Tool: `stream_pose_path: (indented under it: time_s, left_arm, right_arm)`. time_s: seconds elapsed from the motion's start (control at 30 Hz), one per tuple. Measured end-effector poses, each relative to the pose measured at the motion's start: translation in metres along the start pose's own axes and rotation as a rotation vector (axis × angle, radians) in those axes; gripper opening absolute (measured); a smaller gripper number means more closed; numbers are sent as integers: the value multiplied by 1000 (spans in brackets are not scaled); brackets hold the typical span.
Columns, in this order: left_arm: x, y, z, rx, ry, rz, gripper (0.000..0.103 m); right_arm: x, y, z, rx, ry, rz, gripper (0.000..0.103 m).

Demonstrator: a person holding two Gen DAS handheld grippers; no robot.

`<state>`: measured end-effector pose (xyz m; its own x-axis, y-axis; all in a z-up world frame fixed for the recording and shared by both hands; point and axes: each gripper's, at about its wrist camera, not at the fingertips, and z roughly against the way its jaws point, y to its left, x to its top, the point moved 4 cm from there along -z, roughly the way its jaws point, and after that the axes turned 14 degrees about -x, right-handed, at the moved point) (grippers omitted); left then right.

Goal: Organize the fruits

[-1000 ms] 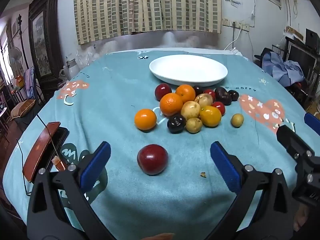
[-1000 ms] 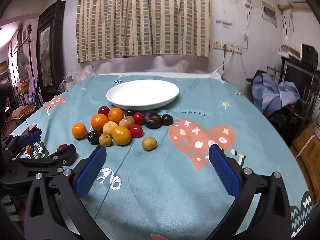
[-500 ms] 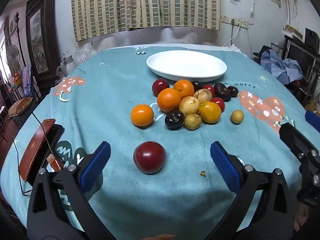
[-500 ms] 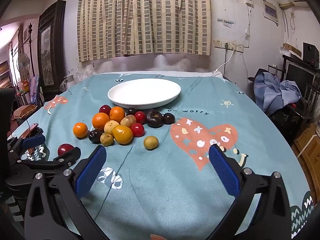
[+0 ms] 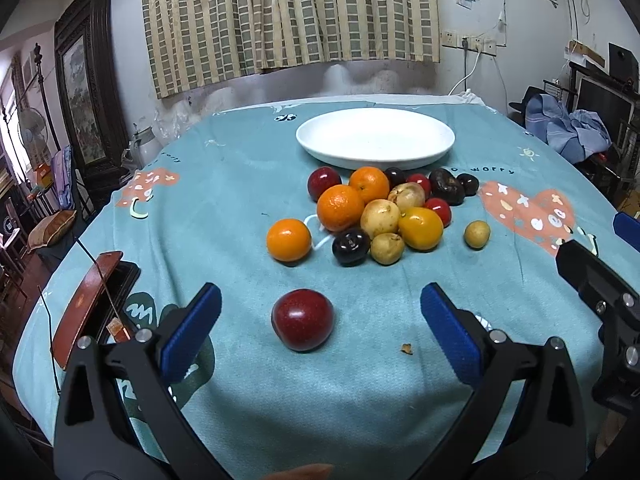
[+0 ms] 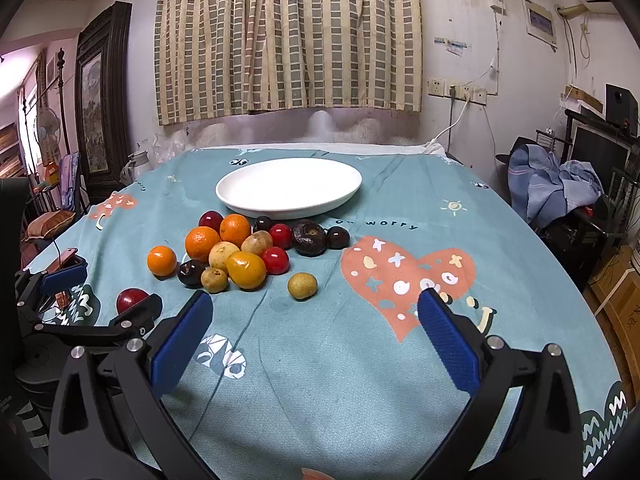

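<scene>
A pile of fruits (image 5: 380, 212) lies mid-table: oranges, red and dark plums, yellow ones. Behind it stands an empty white plate (image 5: 375, 138). A lone dark red plum (image 5: 302, 319) sits on the cloth just ahead of my left gripper (image 5: 320, 330), which is open with the plum between its blue pads but untouched. One orange (image 5: 288, 239) and a small yellow-green fruit (image 5: 477, 234) lie apart from the pile. My right gripper (image 6: 314, 338) is open and empty, over bare cloth, with the small yellow-green fruit (image 6: 302, 285) ahead and the pile (image 6: 244, 248) and plate (image 6: 289, 187) beyond.
A teal printed cloth (image 5: 224, 200) covers the round table. A red-brown case with a thin cable (image 5: 86, 304) lies near the left edge. A crumb (image 5: 407, 348) sits near the plum. Furniture and clothing (image 6: 556, 184) crowd the right side of the room.
The left gripper has drawn back and lifted slightly, so the red plum sits a little farther ahead. The right gripper's view has shifted slightly right. No fruit moved.
</scene>
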<state>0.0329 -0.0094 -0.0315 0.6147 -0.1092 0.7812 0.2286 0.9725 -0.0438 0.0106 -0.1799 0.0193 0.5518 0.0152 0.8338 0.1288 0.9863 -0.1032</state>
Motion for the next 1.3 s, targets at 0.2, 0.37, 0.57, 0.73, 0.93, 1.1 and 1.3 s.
stream_pose_path:
  time_s: [0.2, 0.37, 0.57, 0.73, 0.93, 1.1, 1.3]
  left_arm:
    - [-1, 0, -2, -7, 9, 11, 101]
    - [-1, 0, -1, -9, 10, 13, 101]
    - [-1, 0, -1, -10, 11, 14, 101]
    - [-1, 1, -1, -12, 10, 19, 101]
    - [-1, 2, -1, -11, 11, 20, 101]
    - [-1, 2, -1, -12, 11, 20, 101]
    - [-1, 2, -1, -12, 11, 20, 101]
  right_arm:
    - [0, 0, -1, 2, 5, -1, 102]
    - [0, 0, -1, 1, 6, -2, 102]
    - [0, 0, -2, 3, 8, -3, 102]
    - [0, 0, -2, 3, 8, -3, 102]
    - [0, 0, -2, 4, 9, -3, 102]
    - [0, 1, -2, 4, 10, -4, 102]
    - [0, 1, -2, 4, 10, -4, 102]
